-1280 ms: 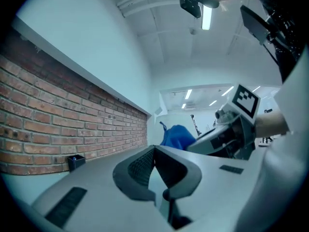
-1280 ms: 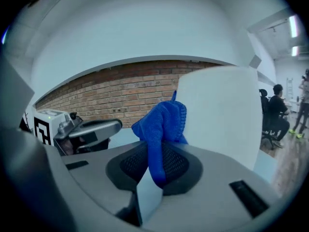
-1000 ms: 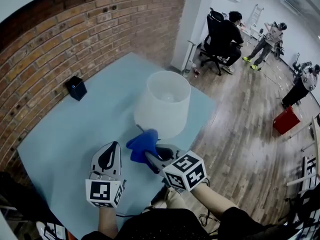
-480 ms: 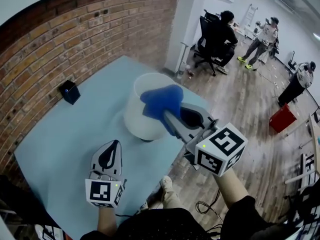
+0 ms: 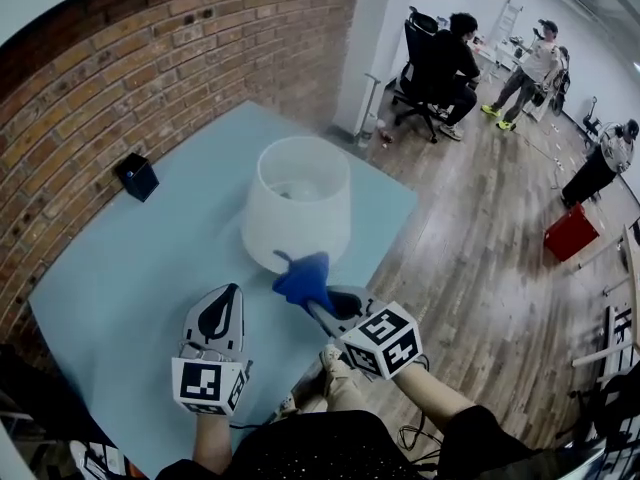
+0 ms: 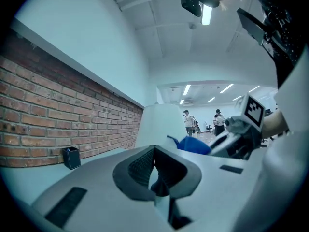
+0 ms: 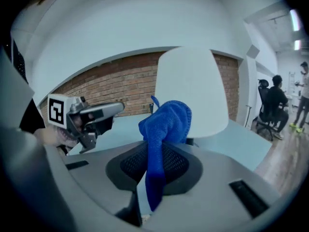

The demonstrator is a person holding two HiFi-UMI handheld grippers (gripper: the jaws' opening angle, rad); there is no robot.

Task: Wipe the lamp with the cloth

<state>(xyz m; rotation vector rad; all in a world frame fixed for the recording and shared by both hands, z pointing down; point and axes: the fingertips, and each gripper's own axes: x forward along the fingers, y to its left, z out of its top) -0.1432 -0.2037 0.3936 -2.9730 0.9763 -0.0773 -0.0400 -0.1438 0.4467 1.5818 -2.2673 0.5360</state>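
In the head view I am looking down on the lamp, which is standing on the pale blue table. My right gripper is pinching the blue cloth just below the lamp's shade, on the side nearest me. My left gripper is hovering on the near side of the lamp, to its left and apart from it.

In the left gripper view its jaws are pressing together with nothing between them, and the lamp is rising just beyond them, the cloth bunched beside it.

In the right gripper view the jaws are clamping one fold of the cloth. The rest is flopping up in a soft bundle in front of the shade, and I cannot tell whether it is touching.

I am judging the cloth limp and light, best held by a thick bunch so a pad of it is leading. The shade looks thin, light and easy to tip, so I am planning gentle strokes, perhaps steadying the base with the free claw.
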